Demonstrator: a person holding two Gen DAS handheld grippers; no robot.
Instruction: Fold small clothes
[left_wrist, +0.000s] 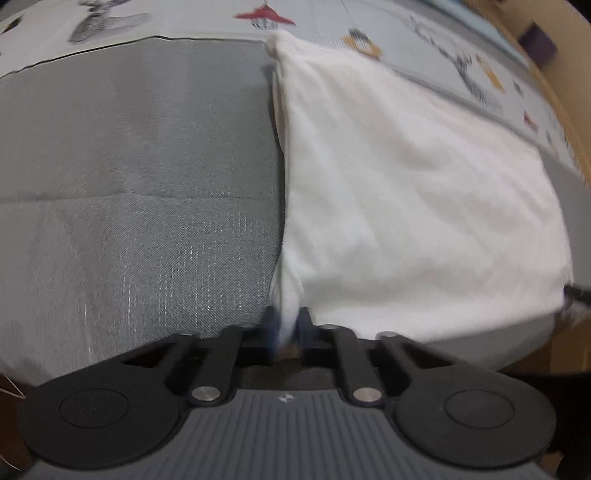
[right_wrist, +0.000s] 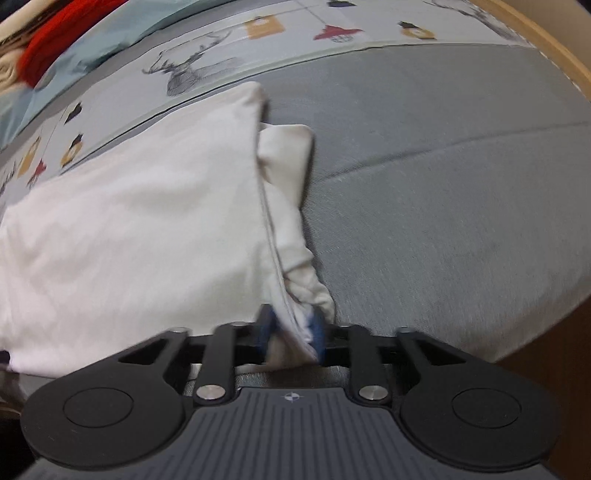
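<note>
Both grippers (left_wrist: 288, 325) (right_wrist: 291, 328) steeply downward, fingers pinched nearly together.

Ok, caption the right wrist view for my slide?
Right gripper pinching the white garment's edge on the grey mat.

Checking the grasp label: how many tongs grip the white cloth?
2. Left tongs pinch the cloth at its near left edge; right tongs pinch its near right edge.

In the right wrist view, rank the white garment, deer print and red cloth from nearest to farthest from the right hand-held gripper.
1. White garment: pinched in the right hand-held gripper.
2. Deer print: on the bedding beyond, upper left of centre.
3. Red cloth: far upper-left corner.
</note>
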